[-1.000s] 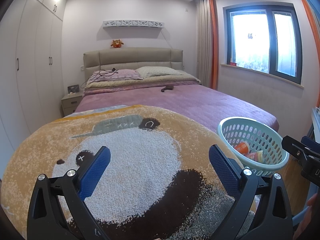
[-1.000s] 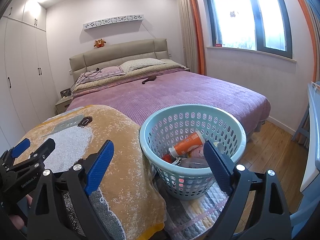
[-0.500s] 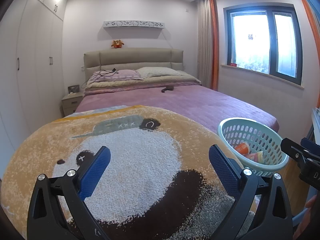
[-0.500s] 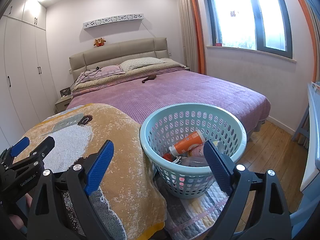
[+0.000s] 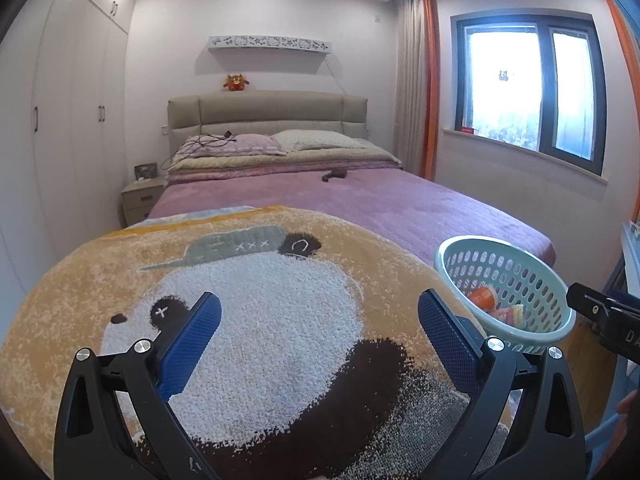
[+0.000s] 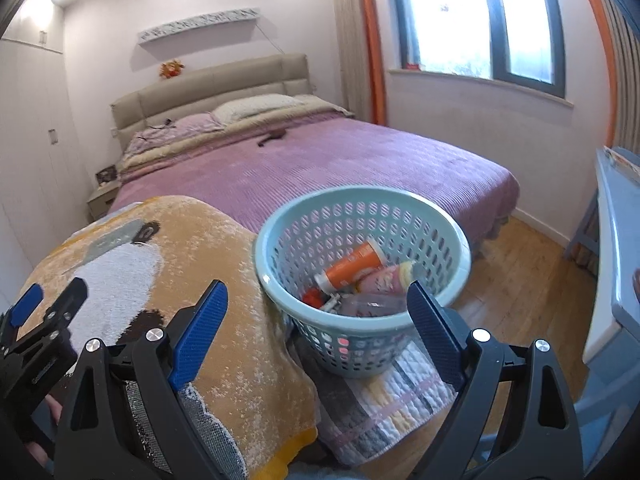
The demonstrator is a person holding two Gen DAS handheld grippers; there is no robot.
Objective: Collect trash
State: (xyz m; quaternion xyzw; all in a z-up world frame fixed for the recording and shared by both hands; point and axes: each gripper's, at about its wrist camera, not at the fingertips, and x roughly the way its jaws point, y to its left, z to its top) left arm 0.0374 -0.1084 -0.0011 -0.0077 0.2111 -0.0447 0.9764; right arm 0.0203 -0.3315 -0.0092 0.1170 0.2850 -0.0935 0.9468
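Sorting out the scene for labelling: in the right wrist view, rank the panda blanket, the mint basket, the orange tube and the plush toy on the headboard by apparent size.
1. panda blanket, though nearness to the camera inflates it
2. mint basket
3. orange tube
4. plush toy, far off, so its true size is unsure

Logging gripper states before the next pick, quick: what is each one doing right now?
Left gripper: open, holding nothing, over the orange panda blanket.
Right gripper: open, holding nothing, facing the pale-blue perforated plastic basket.
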